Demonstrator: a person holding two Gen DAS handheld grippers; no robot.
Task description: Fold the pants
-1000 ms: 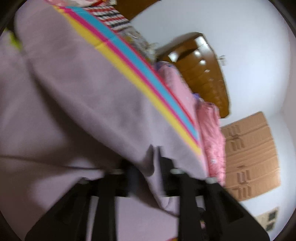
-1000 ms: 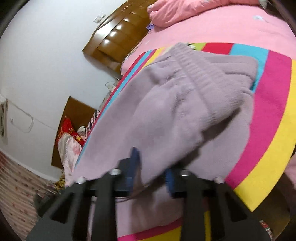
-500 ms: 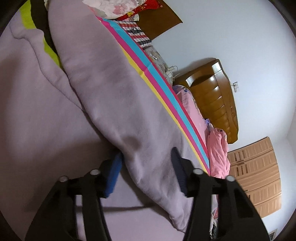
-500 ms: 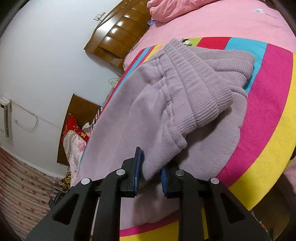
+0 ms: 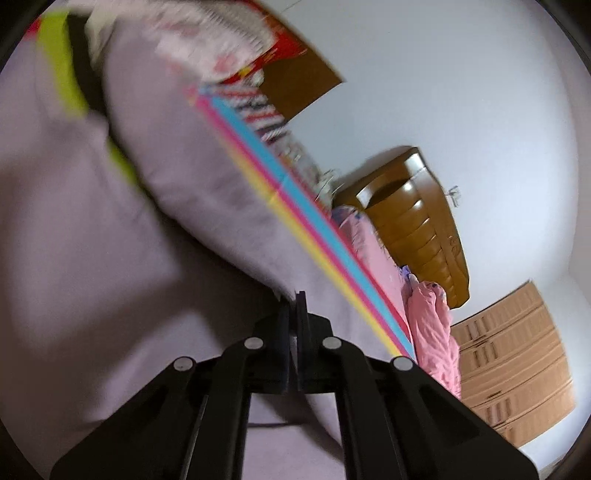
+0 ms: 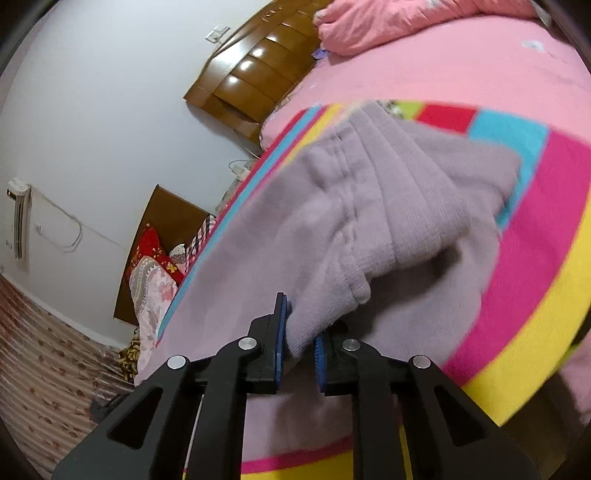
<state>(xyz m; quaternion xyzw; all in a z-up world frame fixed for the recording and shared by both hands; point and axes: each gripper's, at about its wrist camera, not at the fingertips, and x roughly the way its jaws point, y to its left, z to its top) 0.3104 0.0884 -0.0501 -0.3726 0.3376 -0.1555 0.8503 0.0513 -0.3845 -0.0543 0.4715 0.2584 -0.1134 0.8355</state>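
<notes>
Pants (image 6: pixel 369 206): lilac knit, lying on the striped blanket (image 6: pixel 535 258) over the bed; ribbed waistband bunching up toward the far side in the right wrist view.
Right gripper (image 6: pixel 299 343): pinching a folded edge of the pants between its blue-padded fingers (image 6: pixel 281 332), the cloth rising up and away from the tips.
Left gripper (image 5: pixel 293 314): fingers pressing together, blades nearly touching; whether cloth is sitting between them cannot be told through the blur.
Pants by left gripper (image 5: pixel 184 184): spreading beneath and ahead of the tips, a rounded fold running toward the upper left.
Surroundings: wooden headboard (image 5: pixel 417 221) standing against the white wall; pink quilt (image 6: pixel 388 22) lying near it.
</notes>
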